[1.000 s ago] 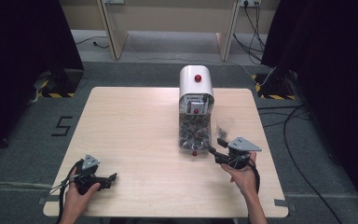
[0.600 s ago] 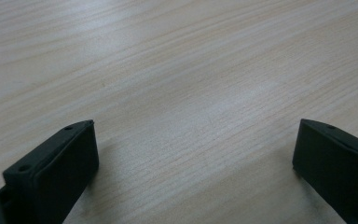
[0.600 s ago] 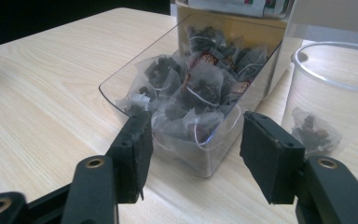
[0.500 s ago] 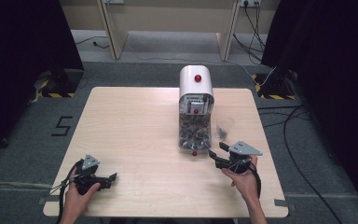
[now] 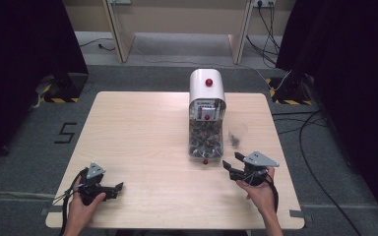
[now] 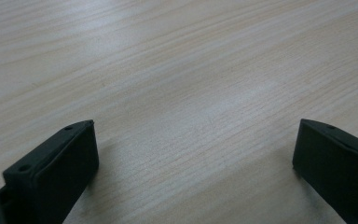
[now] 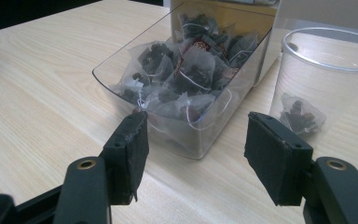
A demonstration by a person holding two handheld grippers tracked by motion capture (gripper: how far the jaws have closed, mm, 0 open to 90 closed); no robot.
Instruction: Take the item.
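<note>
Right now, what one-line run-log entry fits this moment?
left gripper: open, empty, low over table | right gripper: open, empty, facing tea-bag bin | clear cup: upright beside bin, one tea bag inside

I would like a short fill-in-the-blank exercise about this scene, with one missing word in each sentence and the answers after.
1. The clear plastic cup holds ___ tea bag.
2. The transparent tray of the white dispenser is full of tea ___.
3. The jaws of the right gripper stand ___, with nothing between them.
4. The left gripper is over the bare wooden ___.

Missing words: one; bags; open; table
</note>
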